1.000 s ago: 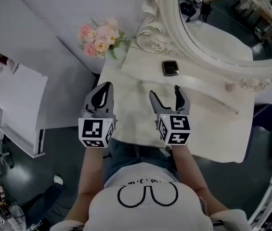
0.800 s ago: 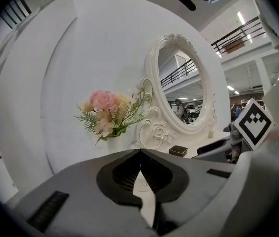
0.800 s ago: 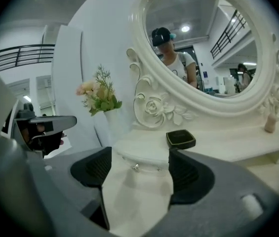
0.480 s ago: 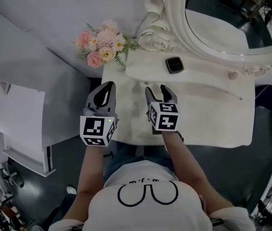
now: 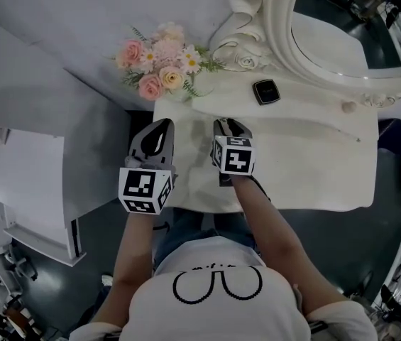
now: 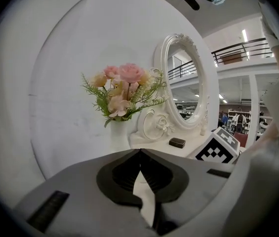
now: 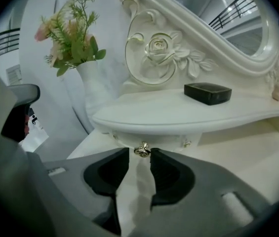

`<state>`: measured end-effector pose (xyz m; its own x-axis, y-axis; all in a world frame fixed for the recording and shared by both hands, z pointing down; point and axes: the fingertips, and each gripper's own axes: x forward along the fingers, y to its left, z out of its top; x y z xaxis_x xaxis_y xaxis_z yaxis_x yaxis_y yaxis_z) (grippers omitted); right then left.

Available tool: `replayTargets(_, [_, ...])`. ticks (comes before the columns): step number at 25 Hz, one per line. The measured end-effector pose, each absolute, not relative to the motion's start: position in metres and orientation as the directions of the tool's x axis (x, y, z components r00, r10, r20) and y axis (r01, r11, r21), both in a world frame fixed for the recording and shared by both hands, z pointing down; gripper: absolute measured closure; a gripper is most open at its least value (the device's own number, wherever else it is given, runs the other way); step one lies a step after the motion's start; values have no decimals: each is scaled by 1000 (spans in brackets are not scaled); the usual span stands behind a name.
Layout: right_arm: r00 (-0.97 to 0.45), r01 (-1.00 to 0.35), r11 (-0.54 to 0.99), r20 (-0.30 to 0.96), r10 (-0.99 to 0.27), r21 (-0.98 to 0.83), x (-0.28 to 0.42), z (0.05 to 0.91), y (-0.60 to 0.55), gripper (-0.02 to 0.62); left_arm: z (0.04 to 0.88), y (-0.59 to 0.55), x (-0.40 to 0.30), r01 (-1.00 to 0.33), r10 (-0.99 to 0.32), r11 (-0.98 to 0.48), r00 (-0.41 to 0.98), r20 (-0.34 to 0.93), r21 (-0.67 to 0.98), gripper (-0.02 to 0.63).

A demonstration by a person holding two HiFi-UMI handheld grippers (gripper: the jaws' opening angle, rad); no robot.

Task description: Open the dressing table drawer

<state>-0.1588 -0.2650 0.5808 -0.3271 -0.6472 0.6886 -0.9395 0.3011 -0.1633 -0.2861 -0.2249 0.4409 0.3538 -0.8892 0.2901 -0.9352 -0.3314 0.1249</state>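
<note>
The white dressing table [image 5: 306, 169] has a raised shelf with a small drawer [image 7: 151, 138] under it, fitted with a brass knob [image 7: 141, 151]. My right gripper [image 7: 139, 155] points down at that knob. Its jaws have just been closing and stand a narrow gap apart, with the knob at the gap between the fingertips and no clear pressing. In the head view the right gripper [image 5: 226, 125] is over the table's left part. My left gripper [image 5: 163, 125] hangs beside the table's left edge, and in its own view the left gripper [image 6: 140, 152] is shut and empty.
A white vase of pink flowers [image 5: 161, 62] stands at the table's back left corner. A black box [image 5: 266, 91] lies on the shelf below the ornate oval mirror [image 5: 342, 34]. A small pinkish object [image 5: 349, 107] sits at the right. A white panel [image 5: 26, 183] stands left.
The right gripper has moved down and toward the back left of the table, and its jaws have gone from wide open to a narrow gap. The left gripper has shifted slightly.
</note>
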Motion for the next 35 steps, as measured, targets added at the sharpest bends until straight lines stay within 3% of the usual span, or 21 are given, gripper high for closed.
replayTargets(5, [-299, -947, 295, 699, -650, -130, -159, 585, -270, 500, 442, -226, -292, -936, -891, -326, 352, 286, 135, 607])
replayTargets(35, [-308, -938, 316, 751, -584, -139, -155, 586, -201, 500, 428, -210, -287, -918, -899, -344, 383, 215, 195, 606])
